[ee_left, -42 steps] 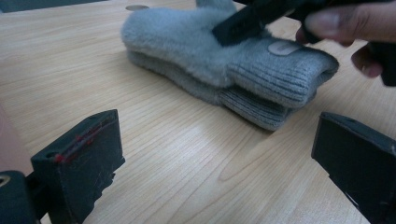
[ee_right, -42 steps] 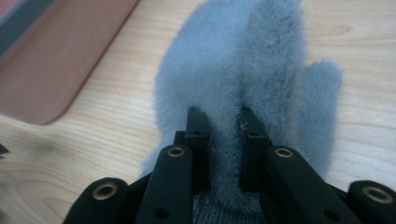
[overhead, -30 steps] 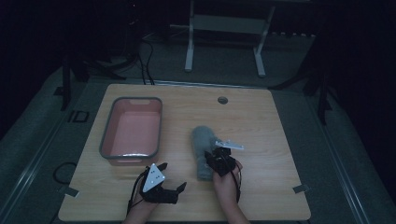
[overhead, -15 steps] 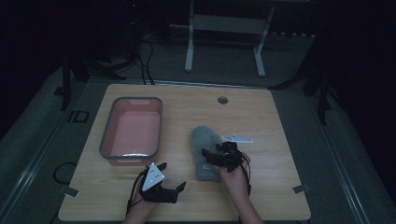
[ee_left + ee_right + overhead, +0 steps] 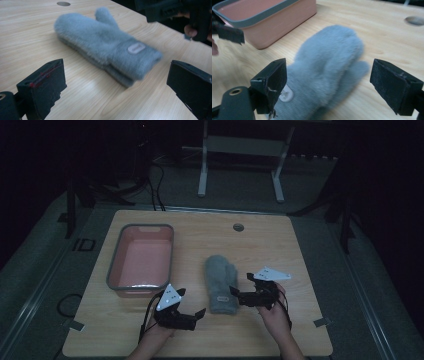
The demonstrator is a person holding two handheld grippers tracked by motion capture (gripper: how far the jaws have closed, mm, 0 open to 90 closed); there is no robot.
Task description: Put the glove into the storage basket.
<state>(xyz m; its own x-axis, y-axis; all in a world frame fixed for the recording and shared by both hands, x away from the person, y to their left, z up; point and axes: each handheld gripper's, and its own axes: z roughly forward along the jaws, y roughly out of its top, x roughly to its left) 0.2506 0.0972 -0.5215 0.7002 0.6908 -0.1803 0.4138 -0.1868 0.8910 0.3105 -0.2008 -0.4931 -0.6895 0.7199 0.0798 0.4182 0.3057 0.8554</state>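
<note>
Right now I see a pair of grey fuzzy mittens stacked flat mid-counter, cuff toward me, just right of the pink tub. My right hand-held gripper sits beside the cuff, jaws spread, gripping nothing. My left hand-held gripper rests near the front edge, jaws spread too.

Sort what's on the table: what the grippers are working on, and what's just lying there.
In play, judging by where both open grippers aim:
- grey mittens
- left gripper
- right gripper

Lying about:
- pink bin, possibly the destination
- table hole
</note>
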